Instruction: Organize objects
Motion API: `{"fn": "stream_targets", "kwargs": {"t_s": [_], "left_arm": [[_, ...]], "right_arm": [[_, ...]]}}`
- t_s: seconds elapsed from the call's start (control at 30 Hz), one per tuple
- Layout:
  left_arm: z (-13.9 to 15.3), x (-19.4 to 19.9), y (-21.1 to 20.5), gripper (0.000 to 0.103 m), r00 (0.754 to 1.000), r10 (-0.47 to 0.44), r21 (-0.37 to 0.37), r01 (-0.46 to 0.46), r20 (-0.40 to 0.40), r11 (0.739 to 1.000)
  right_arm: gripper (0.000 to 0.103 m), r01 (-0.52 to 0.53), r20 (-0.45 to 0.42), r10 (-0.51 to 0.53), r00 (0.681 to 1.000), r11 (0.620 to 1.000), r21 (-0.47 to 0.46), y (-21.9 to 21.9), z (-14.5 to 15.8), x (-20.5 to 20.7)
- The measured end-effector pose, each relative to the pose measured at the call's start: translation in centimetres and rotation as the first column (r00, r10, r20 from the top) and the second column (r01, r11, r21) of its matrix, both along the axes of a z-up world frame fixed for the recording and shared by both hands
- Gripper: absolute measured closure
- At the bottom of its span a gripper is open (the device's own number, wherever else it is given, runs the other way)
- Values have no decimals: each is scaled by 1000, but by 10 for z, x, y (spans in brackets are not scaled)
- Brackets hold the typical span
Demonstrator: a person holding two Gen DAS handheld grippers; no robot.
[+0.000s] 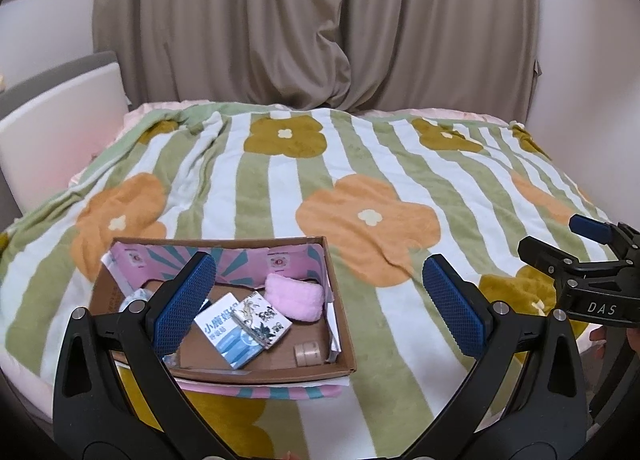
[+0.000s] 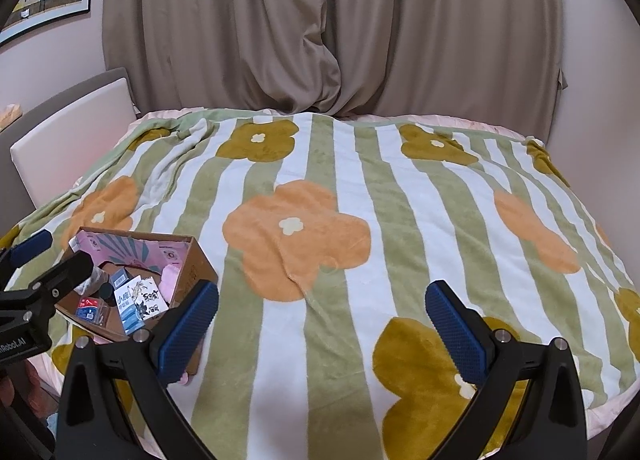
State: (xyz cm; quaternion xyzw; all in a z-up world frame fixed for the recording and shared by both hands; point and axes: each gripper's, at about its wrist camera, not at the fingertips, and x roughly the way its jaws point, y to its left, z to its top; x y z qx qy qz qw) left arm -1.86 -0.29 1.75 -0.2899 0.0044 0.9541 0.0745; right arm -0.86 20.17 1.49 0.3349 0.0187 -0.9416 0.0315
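Left gripper [image 1: 320, 300]: the fingers stand wide apart and hold nothing; it hangs over the near edge of the bed, its left finger in front of the box.
Right gripper [image 2: 320, 324]: its fingers are spread wide too and are empty, above bare blanket to the right of the box, well apart from anything to grasp.
Cardboard box [image 1: 224, 374]: it sits on the blanket near the front edge, open at the top, a shallow brown tray with a pink printed lining. It likely weighs little and its walls would bend, so the stiffer corners or the near rim look like the best hold.
Small wooden cylinder [image 1: 307, 354]: it lies on its side in the front right corner of the box; hard and smooth, it may roll or slip, so a grip across the round body suits it.
Blue and white packet [image 1: 228, 336]: it lies flat in the middle of the box with a small printed notebook [image 1: 262, 318] partly over it. Both are thin and light; an edge is the only place to pinch.
Pink fluffy cloth [image 1: 294, 296]: it rests against the back right of the box; soft, squashy, easy to pinch anywhere.
Left part of the box: a pale bundle hides behind the left finger; what it is cannot be told.
Blanket [image 2: 360, 188]: striped and flowered, thick and yielding, it covers the whole bed, so things set on it may tilt.
Curtain [image 2: 320, 28]: it hangs behind the bed.
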Motion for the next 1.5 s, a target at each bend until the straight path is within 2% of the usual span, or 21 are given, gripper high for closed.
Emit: {"fn": "stream_targets", "kwargs": {"t_s": [1.27, 1.5], "left_arm": [[6, 9, 1, 0, 1000, 17, 8, -17, -6, 1000], [11, 17, 6, 0, 997, 54, -51, -57, -57, 997]], "right_arm": [[0, -11, -2, 10, 1000, 1000, -8, -2, 1, 2], [0, -11, -2, 11, 1000, 1000, -8, -3, 2, 1]]}}
